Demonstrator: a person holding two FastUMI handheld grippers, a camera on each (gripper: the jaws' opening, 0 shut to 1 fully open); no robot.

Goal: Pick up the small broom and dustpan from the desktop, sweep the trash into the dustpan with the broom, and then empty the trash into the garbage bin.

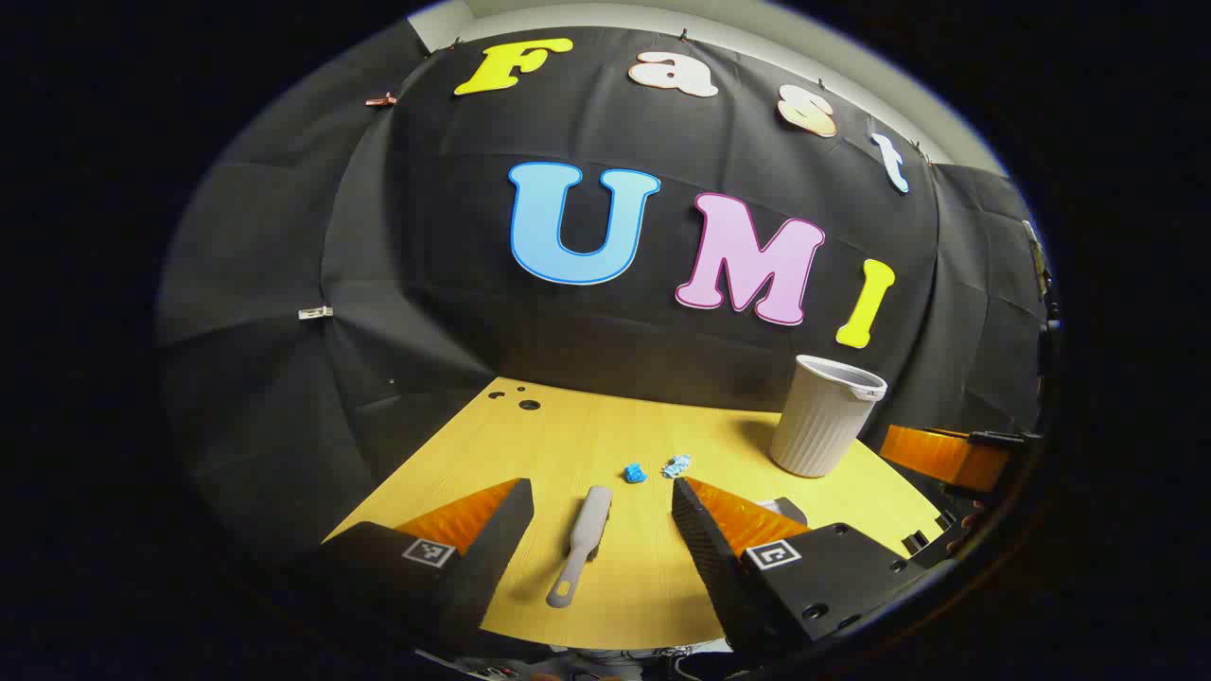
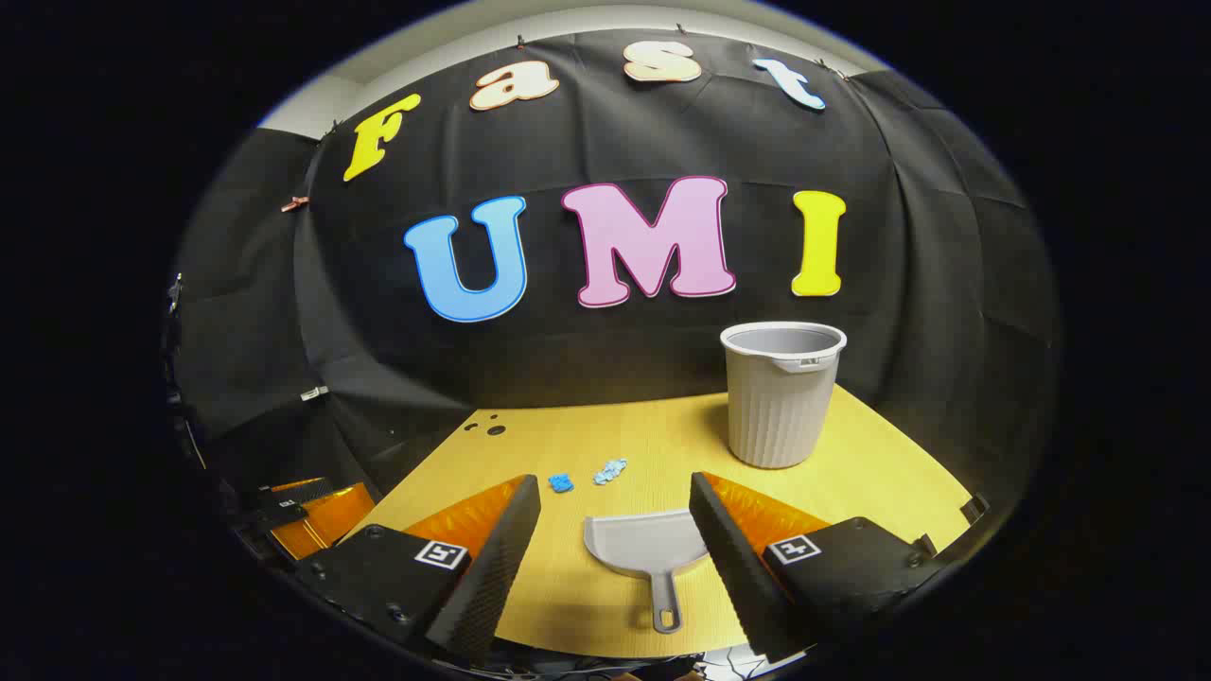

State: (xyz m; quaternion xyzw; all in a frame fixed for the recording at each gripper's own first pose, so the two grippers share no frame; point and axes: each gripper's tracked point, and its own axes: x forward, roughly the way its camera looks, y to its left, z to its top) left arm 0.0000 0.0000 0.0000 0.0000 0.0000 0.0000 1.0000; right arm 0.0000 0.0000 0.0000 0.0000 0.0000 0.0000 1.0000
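Note:
A small grey broom (image 1: 582, 544) lies flat on the wooden desktop (image 1: 568, 445), handle toward me. My left gripper (image 1: 601, 506) hovers open just above it, a finger on each side. In the right gripper view a grey dustpan (image 2: 645, 549) lies on the desktop (image 2: 851, 473), handle toward me, and my right gripper (image 2: 615, 506) stands open above it. Two crumpled blue scraps of trash (image 1: 636, 473) (image 1: 676, 464) lie past the broom; they show as trash (image 2: 561, 482) (image 2: 610, 469) beyond the dustpan. A ribbed grey garbage bin (image 2: 783, 392) stands upright at the back right, also the bin (image 1: 825, 414).
The right gripper (image 1: 951, 459) shows at the far right edge of the left gripper view, and the left gripper (image 2: 303, 511) at the lower left of the right gripper view. Small dark holes (image 1: 528, 404) mark the desktop's far left corner. Black cloth walls the booth.

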